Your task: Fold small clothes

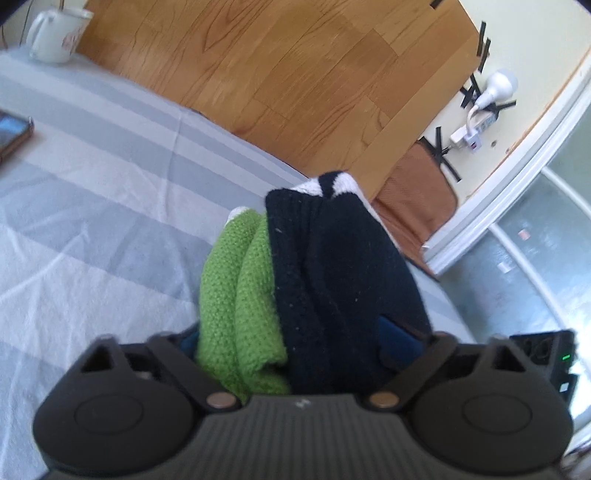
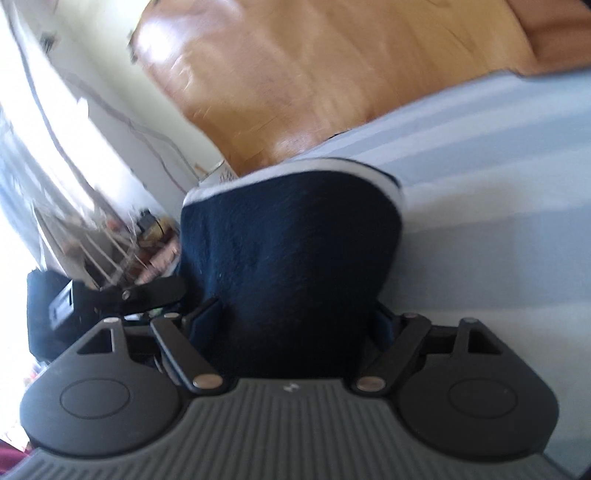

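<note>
A bunched knitted garment, bright green (image 1: 240, 295) on the left and dark navy (image 1: 332, 277) with a white stripe on the right, fills the gap between the jaws of my left gripper (image 1: 303, 325). It bulges over both fingers and hides their tips; only a blue pad (image 1: 400, 343) peeks out. In the right wrist view a navy cloth with a white edge (image 2: 291, 240) likewise sits wedged between the jaws of my right gripper (image 2: 291, 317). Both grippers hold the cloth just above the grey-and-white striped sheet (image 1: 92, 192).
A white jug (image 1: 55, 35) stands at the sheet's far left corner and a phone (image 1: 13, 134) lies at its left edge. Beyond the sheet are a wooden floor (image 1: 295, 74), a brown cushion (image 1: 417, 199) and a wall power strip (image 1: 476, 129). A black clamp (image 2: 110, 295) sits left of my right gripper.
</note>
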Action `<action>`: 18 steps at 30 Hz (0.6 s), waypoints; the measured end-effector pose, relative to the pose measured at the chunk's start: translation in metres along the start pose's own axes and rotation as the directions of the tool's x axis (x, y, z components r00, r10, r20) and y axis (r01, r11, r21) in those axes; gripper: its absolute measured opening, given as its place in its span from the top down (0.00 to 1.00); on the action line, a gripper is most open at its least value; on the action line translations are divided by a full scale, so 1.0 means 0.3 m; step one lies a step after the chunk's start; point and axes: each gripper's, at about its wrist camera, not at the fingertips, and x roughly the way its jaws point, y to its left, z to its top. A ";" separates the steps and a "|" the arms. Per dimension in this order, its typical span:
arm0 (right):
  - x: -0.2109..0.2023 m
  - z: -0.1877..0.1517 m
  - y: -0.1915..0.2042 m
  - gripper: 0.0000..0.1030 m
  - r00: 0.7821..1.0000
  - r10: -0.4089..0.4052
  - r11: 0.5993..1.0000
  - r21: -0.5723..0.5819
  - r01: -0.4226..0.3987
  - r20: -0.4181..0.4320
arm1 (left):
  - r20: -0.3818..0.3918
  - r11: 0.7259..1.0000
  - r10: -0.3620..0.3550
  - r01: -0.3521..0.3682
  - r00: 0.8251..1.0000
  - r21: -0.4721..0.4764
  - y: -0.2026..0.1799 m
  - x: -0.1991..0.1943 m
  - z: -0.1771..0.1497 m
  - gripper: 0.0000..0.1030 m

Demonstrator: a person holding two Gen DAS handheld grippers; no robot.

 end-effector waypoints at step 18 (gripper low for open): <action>0.080 0.460 -0.242 0.50 0.940 -0.139 0.969 -0.154 0.195 0.313 | 0.109 0.987 0.024 -0.041 0.994 0.158 -0.265 0.519 0.430 0.37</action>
